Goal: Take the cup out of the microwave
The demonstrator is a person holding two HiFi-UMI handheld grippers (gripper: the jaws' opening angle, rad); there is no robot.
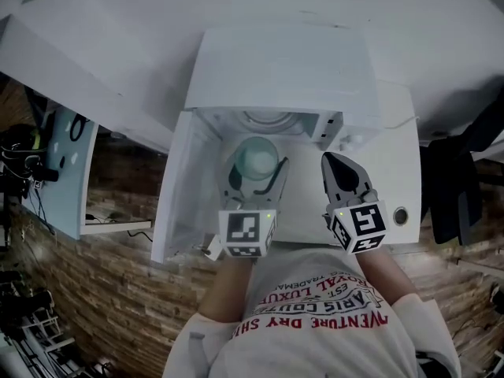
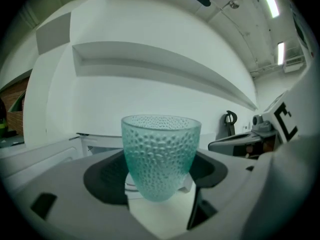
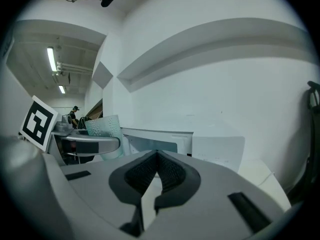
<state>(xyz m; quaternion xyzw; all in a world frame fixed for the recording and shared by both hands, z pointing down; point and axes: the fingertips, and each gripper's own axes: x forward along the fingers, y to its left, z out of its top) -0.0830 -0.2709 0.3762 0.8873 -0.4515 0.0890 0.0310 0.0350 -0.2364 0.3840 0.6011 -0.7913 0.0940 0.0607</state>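
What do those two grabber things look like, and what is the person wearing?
The left gripper and the right gripper each have two curved grey jaws lined with dark ribbed pads. Behind them sits a white cube with black square markers and a tiny green light. The person wears a white top with red and black lettering and white sleeves.

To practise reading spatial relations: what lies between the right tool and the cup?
In the head view, only the near jaw of the left tool, which grips the cup; the right tool stands apart beside it, shut and empty.
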